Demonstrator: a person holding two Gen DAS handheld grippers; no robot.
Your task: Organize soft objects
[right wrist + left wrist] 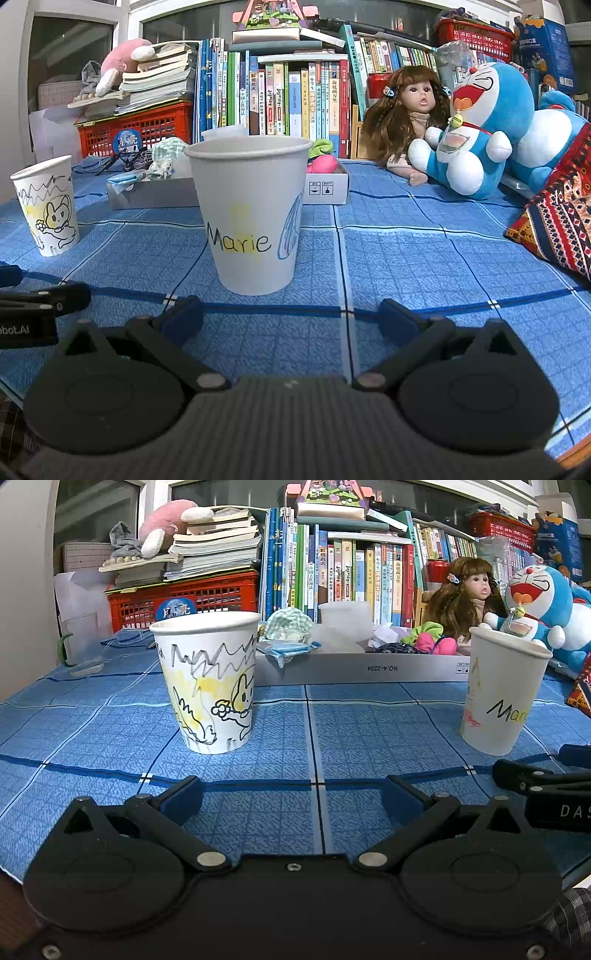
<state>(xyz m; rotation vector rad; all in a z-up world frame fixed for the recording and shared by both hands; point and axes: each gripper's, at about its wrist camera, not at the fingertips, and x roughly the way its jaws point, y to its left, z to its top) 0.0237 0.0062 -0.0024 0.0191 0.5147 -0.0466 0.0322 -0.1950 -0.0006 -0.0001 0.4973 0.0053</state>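
Both of your tools sit low over the blue checked surface, side by side. Your left hand-held gripper has its fingers spread wide with nothing between them, and your right hand-held gripper is spread just as wide and is also holding nothing.

Two paper cups stand upright and well apart. The cup with the rabbit drawing is ahead and a little left of your left tool. The cup marked "Marie" stands close in front of your right tool. From these views you cannot tell whether either cup has anything inside.

The soft things lie further back. A shallow grey box behind the cups holds a green checked cloth, some crumpled white pieces, and a green and pink soft bundle. A blue plush cat and a doll lean against the books on the right, and a patterned cushion lies at the right edge.

This scene fits two stages. Either the soft things are gathered in the box and the job is closing, or they are waiting there to be sorted. The pictures do not settle which, so I judge only that you are between grasps. If you do reach for the box, your path runs between or past the cups. They look light and easy to tip, so keep both tools clear of them.
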